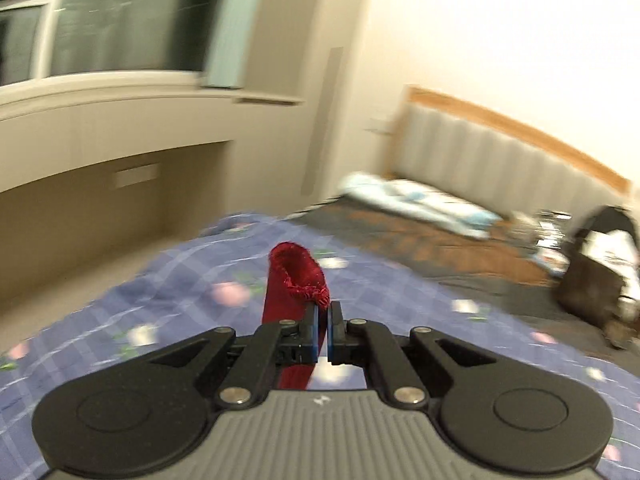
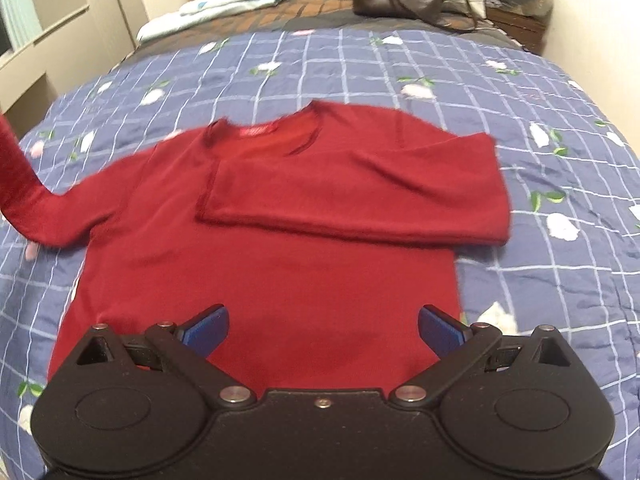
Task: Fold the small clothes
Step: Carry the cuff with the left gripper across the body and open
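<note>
The left gripper (image 1: 323, 322) has its jaws clenched on the sleeve cuff (image 1: 298, 276) of the red sweater (image 2: 264, 264), lifted at frame left. The right gripper (image 2: 323, 330) hangs released above the hem, centre frame. Blue quilt (image 2: 520, 92) lies bare around every edge.

Home bedroom: bed (image 2: 360, 64), headboard (image 1: 500, 160).

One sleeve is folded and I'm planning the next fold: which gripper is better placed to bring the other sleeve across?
Left. The left gripper is shut on the sleeve cuff, lifted off the quilt. The right gripper is open and empty over the sweater hem.
</note>
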Demonstrator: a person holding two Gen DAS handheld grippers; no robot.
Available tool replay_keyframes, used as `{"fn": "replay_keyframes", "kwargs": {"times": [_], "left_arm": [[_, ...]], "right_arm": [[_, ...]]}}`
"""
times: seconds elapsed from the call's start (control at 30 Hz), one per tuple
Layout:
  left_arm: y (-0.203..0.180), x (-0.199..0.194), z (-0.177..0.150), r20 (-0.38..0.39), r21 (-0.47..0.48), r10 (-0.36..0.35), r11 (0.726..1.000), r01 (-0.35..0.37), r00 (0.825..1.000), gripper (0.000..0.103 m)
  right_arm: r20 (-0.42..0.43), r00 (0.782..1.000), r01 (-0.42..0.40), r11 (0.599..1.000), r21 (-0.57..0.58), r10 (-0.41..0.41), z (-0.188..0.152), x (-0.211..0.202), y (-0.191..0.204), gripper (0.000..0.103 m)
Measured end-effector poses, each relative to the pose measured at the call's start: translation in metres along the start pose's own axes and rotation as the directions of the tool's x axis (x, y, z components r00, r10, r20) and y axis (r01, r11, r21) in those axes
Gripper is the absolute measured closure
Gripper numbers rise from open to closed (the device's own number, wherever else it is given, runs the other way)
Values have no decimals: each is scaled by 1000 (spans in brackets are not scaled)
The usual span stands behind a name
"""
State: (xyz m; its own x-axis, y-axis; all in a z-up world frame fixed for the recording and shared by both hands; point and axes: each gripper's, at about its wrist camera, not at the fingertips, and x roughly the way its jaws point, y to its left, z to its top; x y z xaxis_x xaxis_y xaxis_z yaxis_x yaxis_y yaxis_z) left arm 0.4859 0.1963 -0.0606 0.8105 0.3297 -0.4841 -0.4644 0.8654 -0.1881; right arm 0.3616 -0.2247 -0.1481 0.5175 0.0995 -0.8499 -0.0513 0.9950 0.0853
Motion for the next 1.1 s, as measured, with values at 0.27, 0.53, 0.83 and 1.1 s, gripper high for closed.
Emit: {"fn": "replay_keyframes", "kwargs": {"times": [0.27,0.53,0.83,1.1], "left_arm": [[-141,-23,-37,-43,76,-233,969,235,972,100],[-247,-18,-139,-226,201,-311,912,356,923,100],[-293,-28,-225,-394,279,-300,862,424,869,100],[-308,-21,-255,-505,344,-279,803,487,817,100]], "right_arm": [[44,998,35,999,34,-37,12,-7,-54,2],[32,996,78,994,77,-80,10,4,-109,2],[4,996,93,991,100,-94,10,23,-141,2],[-8,998,68,994,88,-67,19,38,-139,2]]}}
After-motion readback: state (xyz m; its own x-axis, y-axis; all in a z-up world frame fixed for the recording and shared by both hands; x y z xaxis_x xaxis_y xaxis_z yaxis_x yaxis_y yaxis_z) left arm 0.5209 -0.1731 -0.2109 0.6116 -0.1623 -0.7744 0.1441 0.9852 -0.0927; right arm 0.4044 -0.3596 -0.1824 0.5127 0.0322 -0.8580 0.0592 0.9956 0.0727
